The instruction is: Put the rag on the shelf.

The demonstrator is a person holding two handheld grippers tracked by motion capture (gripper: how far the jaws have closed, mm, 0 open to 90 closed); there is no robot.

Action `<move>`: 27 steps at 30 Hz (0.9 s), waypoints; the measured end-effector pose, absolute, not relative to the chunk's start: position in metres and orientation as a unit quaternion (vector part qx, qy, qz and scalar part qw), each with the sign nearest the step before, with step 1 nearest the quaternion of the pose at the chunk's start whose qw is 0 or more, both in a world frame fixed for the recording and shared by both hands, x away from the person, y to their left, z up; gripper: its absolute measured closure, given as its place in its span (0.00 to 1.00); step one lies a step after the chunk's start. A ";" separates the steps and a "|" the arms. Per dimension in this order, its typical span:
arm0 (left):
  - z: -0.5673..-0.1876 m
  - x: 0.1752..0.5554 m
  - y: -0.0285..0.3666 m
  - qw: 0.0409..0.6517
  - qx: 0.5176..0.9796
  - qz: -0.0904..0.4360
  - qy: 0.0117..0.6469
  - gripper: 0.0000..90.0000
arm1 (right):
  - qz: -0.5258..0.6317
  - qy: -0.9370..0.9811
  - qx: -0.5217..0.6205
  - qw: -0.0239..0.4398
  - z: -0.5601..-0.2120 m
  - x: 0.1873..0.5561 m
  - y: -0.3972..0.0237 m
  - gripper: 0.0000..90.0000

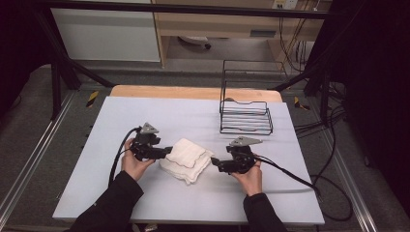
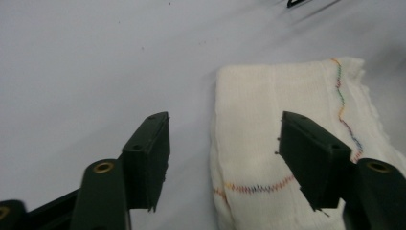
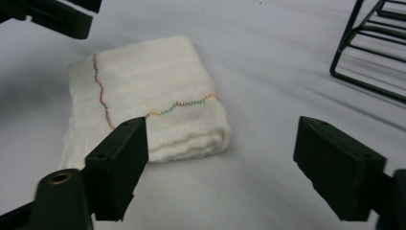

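Now — left gripper: level, jaws apart, empty, at cloth's left edge | right gripper: level, jaws wide, empty, facing cloth's right side | folded cloth: mid-table, toward near edge — wire rack near far right corner.

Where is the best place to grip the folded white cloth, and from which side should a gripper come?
Probably the thick rounded fold of the folded white cloth, the edge facing the right gripper. Come in low from that side, one jaw over the fold and one sliding under it. The layers join there, so they should lift together. Both the right and the left gripper stand open, neither pressing on it.
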State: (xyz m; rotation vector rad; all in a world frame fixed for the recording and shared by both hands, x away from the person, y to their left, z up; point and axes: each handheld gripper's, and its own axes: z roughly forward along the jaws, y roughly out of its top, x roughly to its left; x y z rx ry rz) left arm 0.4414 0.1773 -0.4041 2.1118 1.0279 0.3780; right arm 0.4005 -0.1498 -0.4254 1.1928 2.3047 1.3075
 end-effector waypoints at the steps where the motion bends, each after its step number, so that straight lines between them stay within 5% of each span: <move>1: -0.404 0.445 0.175 0.370 0.826 0.147 0.399 0.33 | 0.445 0.789 0.409 0.113 -0.426 0.399 -0.154 0.15; 10: -0.417 0.477 0.150 0.356 0.829 0.133 0.411 0.27 | 0.434 0.787 0.425 0.110 -0.440 0.387 -0.178 0.04; 27: -0.440 0.499 0.136 0.351 0.829 0.090 0.426 0.70 | 0.451 0.777 0.424 0.110 -0.441 0.386 -0.180 0.05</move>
